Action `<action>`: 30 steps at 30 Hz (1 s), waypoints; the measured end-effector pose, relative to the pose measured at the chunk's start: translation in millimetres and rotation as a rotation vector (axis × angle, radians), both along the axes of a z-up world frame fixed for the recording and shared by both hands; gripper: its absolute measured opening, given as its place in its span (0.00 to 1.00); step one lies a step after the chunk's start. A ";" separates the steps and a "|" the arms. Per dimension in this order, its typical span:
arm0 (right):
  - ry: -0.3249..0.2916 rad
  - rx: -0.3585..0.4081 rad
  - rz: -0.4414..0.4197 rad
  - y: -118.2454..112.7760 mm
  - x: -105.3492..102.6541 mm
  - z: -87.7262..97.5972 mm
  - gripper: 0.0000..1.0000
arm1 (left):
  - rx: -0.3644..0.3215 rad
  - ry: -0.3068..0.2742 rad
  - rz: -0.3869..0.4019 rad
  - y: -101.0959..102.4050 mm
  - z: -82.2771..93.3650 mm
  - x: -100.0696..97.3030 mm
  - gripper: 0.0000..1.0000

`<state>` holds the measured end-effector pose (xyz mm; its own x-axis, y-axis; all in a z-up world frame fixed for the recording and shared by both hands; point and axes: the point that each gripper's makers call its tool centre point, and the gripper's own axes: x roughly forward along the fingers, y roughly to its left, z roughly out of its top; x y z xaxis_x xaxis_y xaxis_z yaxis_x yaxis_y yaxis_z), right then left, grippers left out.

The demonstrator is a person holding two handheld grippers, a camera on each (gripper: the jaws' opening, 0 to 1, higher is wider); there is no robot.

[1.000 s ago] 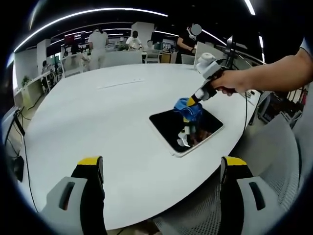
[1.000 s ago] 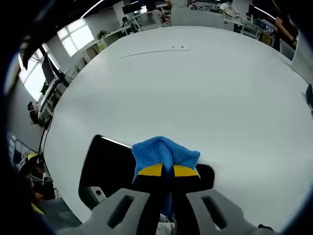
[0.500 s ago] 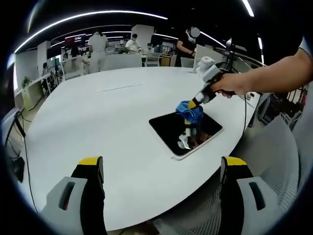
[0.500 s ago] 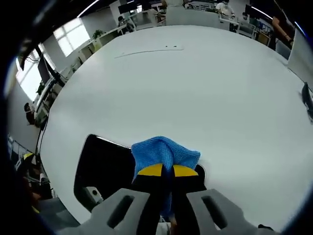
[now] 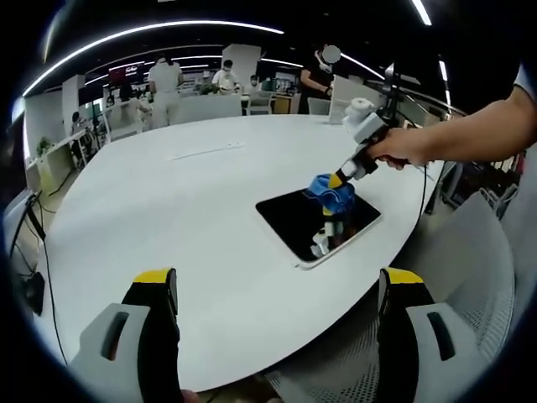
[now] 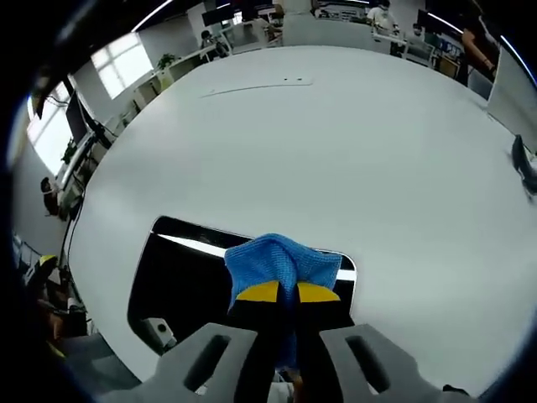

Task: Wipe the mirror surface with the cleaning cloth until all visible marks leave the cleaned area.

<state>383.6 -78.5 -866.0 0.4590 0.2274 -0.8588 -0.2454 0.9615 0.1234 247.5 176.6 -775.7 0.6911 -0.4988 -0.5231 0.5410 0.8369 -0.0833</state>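
A dark rectangular mirror (image 5: 317, 224) with a white frame lies flat near the edge of a big round white table (image 5: 168, 210). A blue cleaning cloth (image 5: 331, 191) rests on the mirror's far part, and my right gripper (image 5: 340, 179), held by a person's hand, is shut on it. In the right gripper view the cloth (image 6: 281, 262) bunches just above the closed yellow-tipped right gripper (image 6: 279, 292) over the mirror (image 6: 189, 281). My left gripper (image 5: 277, 281) hovers open off the table's near edge, well short of the mirror, with nothing between its fingers.
A grey mesh chair (image 5: 470, 277) stands by the table's right edge. Several people (image 5: 168, 80) and desks are far behind the table. A thin pale strip (image 5: 205, 151) lies on the table's far side. A dark object (image 6: 522, 164) sits at the table's right edge.
The right gripper has slid the cloth a little across the mirror's far part; in the right gripper view more of the mirror's far edge shows. The left gripper has stayed put.
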 end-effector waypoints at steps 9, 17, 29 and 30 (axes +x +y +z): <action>-0.014 0.005 0.008 -1.5 -27.8 0.1 0.00 | -0.009 -0.015 -0.015 -9.3 0.9 -2.1 0.99; -0.013 0.018 0.012 -0.1 -48.8 -0.1 0.00 | 0.016 -0.012 -0.026 -10.1 -3.6 -3.2 0.99; -0.012 0.055 0.025 2.2 -74.3 -0.2 0.00 | 0.006 -0.019 -0.026 -13.0 0.3 1.7 0.99; -0.012 0.056 0.024 2.6 -75.4 -0.2 0.00 | 0.004 -0.018 -0.022 -12.6 0.0 2.3 0.99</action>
